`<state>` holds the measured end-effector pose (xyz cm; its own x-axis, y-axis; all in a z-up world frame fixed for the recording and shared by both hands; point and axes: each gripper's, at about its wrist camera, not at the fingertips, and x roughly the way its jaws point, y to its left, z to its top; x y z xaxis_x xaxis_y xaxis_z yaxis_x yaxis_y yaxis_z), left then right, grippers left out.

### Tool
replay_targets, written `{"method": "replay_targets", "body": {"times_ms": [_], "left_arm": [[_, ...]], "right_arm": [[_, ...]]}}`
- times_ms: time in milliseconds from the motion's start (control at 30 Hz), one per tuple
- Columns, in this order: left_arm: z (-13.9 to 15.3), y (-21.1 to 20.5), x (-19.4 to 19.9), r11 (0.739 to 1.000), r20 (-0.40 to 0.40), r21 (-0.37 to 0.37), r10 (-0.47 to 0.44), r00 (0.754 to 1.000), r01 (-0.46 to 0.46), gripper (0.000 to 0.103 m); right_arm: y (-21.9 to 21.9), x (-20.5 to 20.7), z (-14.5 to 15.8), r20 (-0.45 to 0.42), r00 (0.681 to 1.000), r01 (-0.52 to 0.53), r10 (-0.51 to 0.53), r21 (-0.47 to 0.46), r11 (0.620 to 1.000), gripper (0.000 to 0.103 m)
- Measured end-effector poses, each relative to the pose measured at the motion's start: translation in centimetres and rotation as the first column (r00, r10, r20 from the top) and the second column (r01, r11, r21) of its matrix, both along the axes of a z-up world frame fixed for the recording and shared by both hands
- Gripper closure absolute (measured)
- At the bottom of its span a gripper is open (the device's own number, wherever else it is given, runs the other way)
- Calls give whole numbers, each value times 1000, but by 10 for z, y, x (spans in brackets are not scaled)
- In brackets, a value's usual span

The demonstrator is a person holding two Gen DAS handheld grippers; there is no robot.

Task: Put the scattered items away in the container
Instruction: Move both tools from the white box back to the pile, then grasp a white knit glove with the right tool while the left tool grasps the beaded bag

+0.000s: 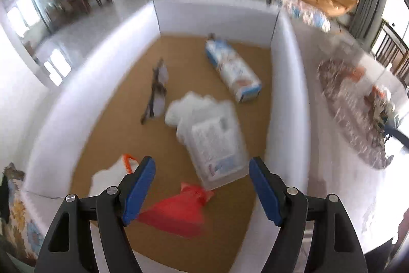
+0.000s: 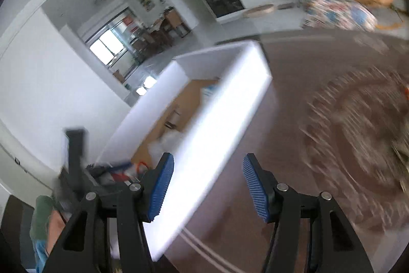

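Note:
From above, the left wrist view looks into a white-walled box [image 1: 288, 83] with a brown floor. Inside lie a blue-and-white tissue pack [image 1: 234, 71], a clear plastic package [image 1: 217, 142] on a white bag, glasses [image 1: 157, 91], a white bag with an orange handle [image 1: 112, 174] and a red plastic bag [image 1: 179, 214]. My left gripper [image 1: 202, 191] hangs open over the red bag, holding nothing. My right gripper [image 2: 208, 188] is open and holds nothing, beside the box's outer wall [image 2: 217, 124]. Both views are blurred.
A patterned rug [image 1: 358, 114] lies on the floor right of the box. In the right wrist view it shows as a blurred rug [image 2: 358, 134] on brown floor. A patterned cushion [image 1: 18, 216] sits at the left edge. A sleeve and the other gripper's body [image 2: 74, 160] show lower left.

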<state>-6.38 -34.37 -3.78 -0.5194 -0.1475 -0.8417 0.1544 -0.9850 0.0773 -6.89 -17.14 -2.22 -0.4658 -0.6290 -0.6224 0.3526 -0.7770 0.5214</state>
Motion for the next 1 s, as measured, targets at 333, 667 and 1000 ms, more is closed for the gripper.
{"method": "replay_targets", "body": {"times_ms": [333, 667, 1000], "left_arm": [[31, 182, 14, 932, -96, 119, -332, 939, 342, 0], [-58, 332, -54, 889, 50, 207, -426, 903, 408, 0], [-92, 379, -113, 897, 133, 146, -435, 891, 417, 0]], "right_arm": [[230, 86, -63, 143, 931, 344, -337, -25, 939, 45], [322, 123, -87, 187, 842, 519, -506, -22, 855, 45], [321, 122, -93, 175, 862, 488, -476, -29, 872, 45]]}}
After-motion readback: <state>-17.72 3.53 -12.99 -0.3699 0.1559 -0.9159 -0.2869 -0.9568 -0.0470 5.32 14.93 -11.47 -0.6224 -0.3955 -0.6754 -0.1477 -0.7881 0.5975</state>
